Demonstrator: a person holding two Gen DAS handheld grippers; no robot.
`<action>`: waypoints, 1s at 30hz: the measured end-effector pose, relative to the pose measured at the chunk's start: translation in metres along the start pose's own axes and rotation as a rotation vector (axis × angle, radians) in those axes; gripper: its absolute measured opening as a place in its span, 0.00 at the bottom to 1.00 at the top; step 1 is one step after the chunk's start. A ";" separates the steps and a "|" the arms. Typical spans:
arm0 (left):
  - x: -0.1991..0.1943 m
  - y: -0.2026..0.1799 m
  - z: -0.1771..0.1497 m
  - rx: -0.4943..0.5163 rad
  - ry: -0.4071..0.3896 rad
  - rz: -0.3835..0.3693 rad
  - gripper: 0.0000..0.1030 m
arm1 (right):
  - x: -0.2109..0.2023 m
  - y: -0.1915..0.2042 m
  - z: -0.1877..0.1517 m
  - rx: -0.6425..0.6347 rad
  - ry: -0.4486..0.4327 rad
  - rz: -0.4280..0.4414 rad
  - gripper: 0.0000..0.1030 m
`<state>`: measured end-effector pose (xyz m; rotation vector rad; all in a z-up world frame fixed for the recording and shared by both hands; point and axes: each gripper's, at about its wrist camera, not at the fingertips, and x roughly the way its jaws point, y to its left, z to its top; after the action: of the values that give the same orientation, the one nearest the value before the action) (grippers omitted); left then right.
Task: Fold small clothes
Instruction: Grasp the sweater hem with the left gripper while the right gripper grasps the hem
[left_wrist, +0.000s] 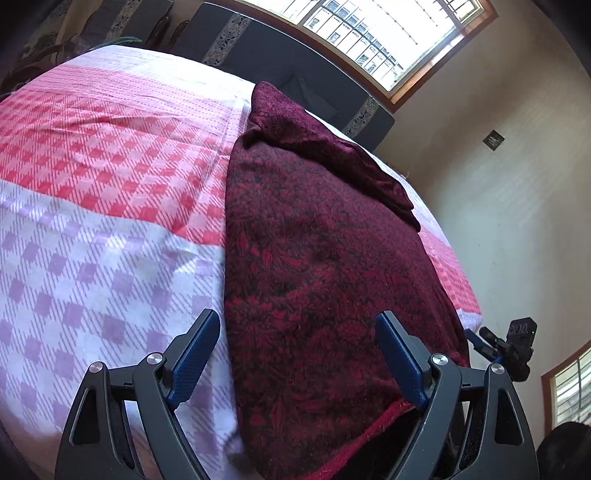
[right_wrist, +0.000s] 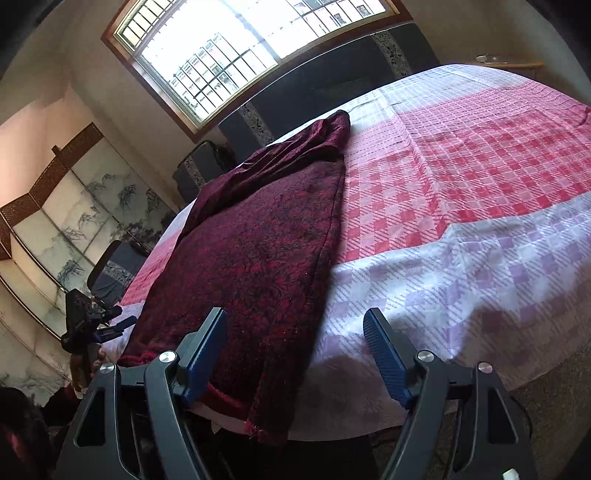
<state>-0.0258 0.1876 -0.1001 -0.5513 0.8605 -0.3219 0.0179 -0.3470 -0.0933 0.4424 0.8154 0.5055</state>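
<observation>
Dark red patterned garment (left_wrist: 314, 258), seemingly a soft velvety top, lies flat on a bed covered by a pink, red and lilac checked sheet (left_wrist: 110, 166). It lies lengthwise from the near edge of the bed toward the far side, where a looser, crumpled part, perhaps a sleeve or collar, is bunched on top. Its near hem hangs slightly over the bed edge.

The left tongs (left_wrist: 299, 354) hover just above the near hem with their two blue-padded fingers spread wide apart, holding nothing; one finger sits over the sheet, the other over the cloth. The right tongs (right_wrist: 295, 350) are likewise spread wide and empty, poised at the same hem, one finger over the cloth and the other over the bare sheet. Each view shows the other tool at its margin.

The step in hand appears to be the approach before a grasp: both tools are lined up at the near hem. The next move likely calls for lowering each tool onto the hem, pinching the cloth, then lifting and carrying the hem toward the far end to make a fold.

A large window (right_wrist: 240, 48) brightens the far wall.
</observation>
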 end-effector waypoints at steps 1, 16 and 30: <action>0.002 -0.003 -0.004 0.006 0.010 -0.004 0.84 | 0.000 0.001 -0.002 0.004 0.001 0.005 0.72; -0.013 -0.009 -0.040 -0.007 0.028 -0.129 0.82 | 0.032 0.005 -0.058 0.110 0.112 0.021 0.26; -0.019 0.004 -0.045 -0.109 0.072 -0.271 0.83 | 0.024 0.004 -0.041 0.145 0.073 0.140 0.39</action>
<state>-0.0727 0.1857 -0.1139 -0.7646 0.8770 -0.5466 -0.0010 -0.3230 -0.1298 0.6206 0.8987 0.5970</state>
